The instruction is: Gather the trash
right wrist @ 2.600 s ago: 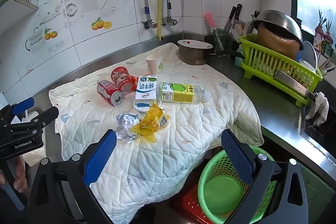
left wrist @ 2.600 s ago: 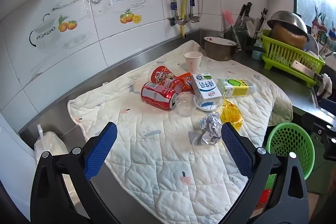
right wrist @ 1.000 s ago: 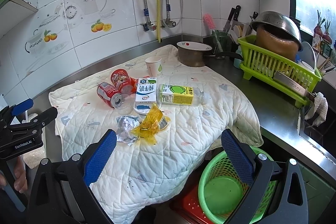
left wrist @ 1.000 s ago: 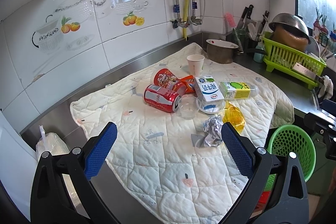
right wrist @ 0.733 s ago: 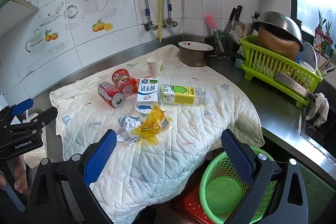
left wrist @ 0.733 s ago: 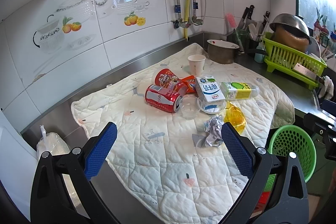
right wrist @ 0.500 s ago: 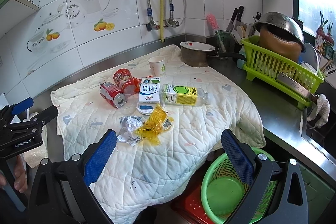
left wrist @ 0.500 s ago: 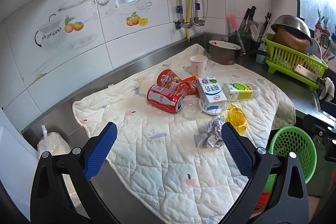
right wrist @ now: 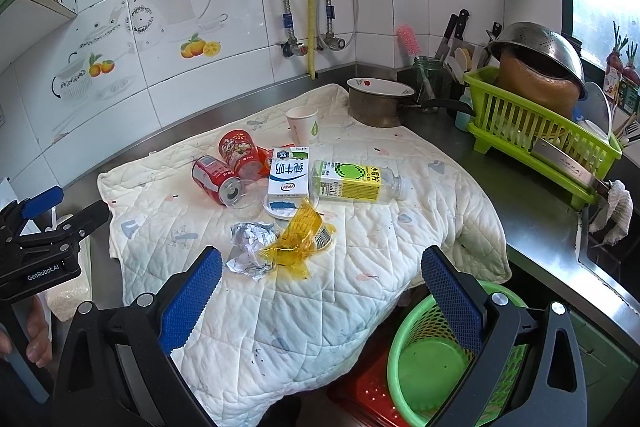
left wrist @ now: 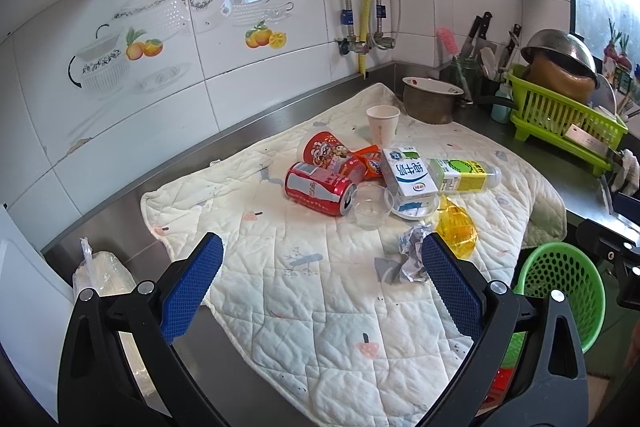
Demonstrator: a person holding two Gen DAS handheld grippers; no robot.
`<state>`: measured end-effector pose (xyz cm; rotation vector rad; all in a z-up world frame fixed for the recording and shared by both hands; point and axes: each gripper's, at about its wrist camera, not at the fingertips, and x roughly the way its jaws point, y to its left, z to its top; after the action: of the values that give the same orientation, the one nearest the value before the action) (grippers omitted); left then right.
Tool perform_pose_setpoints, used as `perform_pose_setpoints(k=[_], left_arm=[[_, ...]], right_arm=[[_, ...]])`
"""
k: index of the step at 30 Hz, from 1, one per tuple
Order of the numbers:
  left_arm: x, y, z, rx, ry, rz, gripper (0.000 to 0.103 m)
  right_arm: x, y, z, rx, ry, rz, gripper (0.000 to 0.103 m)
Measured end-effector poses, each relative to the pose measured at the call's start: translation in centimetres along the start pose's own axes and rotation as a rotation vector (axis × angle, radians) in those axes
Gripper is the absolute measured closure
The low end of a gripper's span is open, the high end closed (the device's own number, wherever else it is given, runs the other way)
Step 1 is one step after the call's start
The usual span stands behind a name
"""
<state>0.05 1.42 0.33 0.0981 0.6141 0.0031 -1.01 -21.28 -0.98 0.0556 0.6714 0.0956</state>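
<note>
Trash lies on a white quilted mat: a red soda can, a red snack cup, a milk carton, a green-labelled bottle, a paper cup, a clear plastic cup, a crumpled foil ball and a yellow wrapper. A green basket sits below the counter edge. My left gripper and right gripper are open, both held back from the trash.
A metal pot, a utensil jar and a green dish rack line the back right. A plastic bag lies left of the mat. A red bin sits under the basket. A person's hand holds the left gripper.
Both cameras have drifted slightly back and left, so the trash sits a little further right in view. Nothing on the mat has moved and both grippers stay open.
</note>
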Motion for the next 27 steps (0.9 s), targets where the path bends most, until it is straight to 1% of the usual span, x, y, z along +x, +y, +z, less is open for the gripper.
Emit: perform_pose_setpoints(k=[6,16,27], left_arm=[[0.3,0.3,0.0,-0.003,0.003,0.004,0.005],[1.4,1.3,0.0,-0.016,0.019,0.019,0.005],[3.7,3.0,-0.2,-0.037,0.063,0.037,0.005]], right_arm=[[0.4,0.3,0.1,-0.001,0.007,0.001,0.006],[3.0,0.3,0.5,0.007,0.036,0.024,0.006],[8.8,0.7,0.0,0.023,0.120,0.063,0.008]])
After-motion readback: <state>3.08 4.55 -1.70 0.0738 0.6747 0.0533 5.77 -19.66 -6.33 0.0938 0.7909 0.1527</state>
